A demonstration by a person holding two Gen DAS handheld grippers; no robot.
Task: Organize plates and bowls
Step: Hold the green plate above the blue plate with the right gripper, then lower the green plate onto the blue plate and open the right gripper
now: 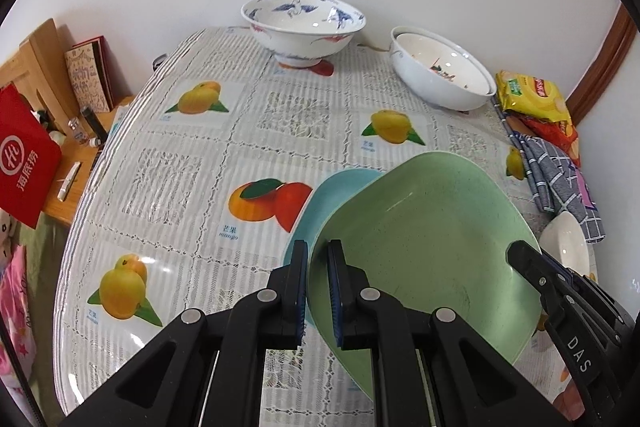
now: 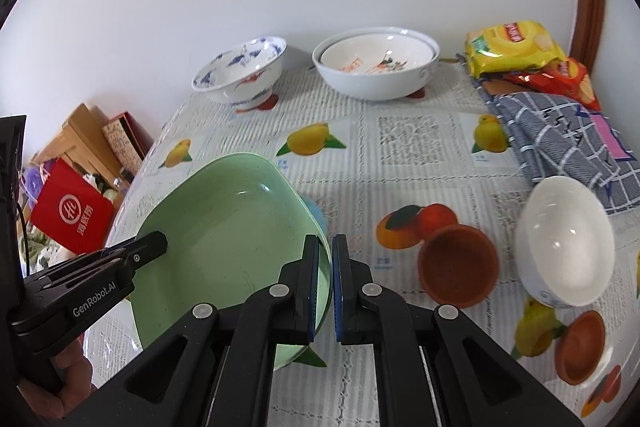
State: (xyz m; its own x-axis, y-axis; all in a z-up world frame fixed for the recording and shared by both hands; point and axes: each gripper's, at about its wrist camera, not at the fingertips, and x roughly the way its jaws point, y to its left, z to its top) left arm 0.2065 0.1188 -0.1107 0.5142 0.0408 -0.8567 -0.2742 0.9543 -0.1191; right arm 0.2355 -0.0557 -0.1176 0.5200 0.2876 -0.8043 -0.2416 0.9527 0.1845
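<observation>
- The left gripper [image 1: 318,263] pinches the left rim of the green plate [image 1: 424,239], with 1 finger inside the plate and 1 outside.
- The right gripper [image 2: 325,257] pinches the right rim of the same green plate [image 2: 224,247], so both grippers hold it at once.
- The green plate is tilted and sits over a blue plate [image 1: 336,195], which peeks out from under it.
- In the right wrist view only a small bit of the blue plate [image 2: 316,215] shows behind the green one.
- Both plates are near the front of the table [image 1: 200,163], which has a cloth with fruit pictures.
- To the right of the plates a small brown bowl [image 2: 458,265] stands on the cloth.
- Just past it a white bowl [image 2: 564,247] lies tipped on its side.
- Another brown bowl [image 2: 580,347] is close to the right front edge.
- At the back by the wall a bowl with blue birds [image 1: 302,27] stands upright.
- Beside it, on the right, 2 white bowls are stacked [image 1: 440,75], 1 inside the other.
- A checked grey cloth [image 2: 568,143] lies on the right side of the table.
- A yellow snack bag [image 2: 516,47] lies on a red snack bag [image 2: 560,79] in the far right corner.
- A red paper bag [image 1: 24,155] is down on the left, off the table.
</observation>
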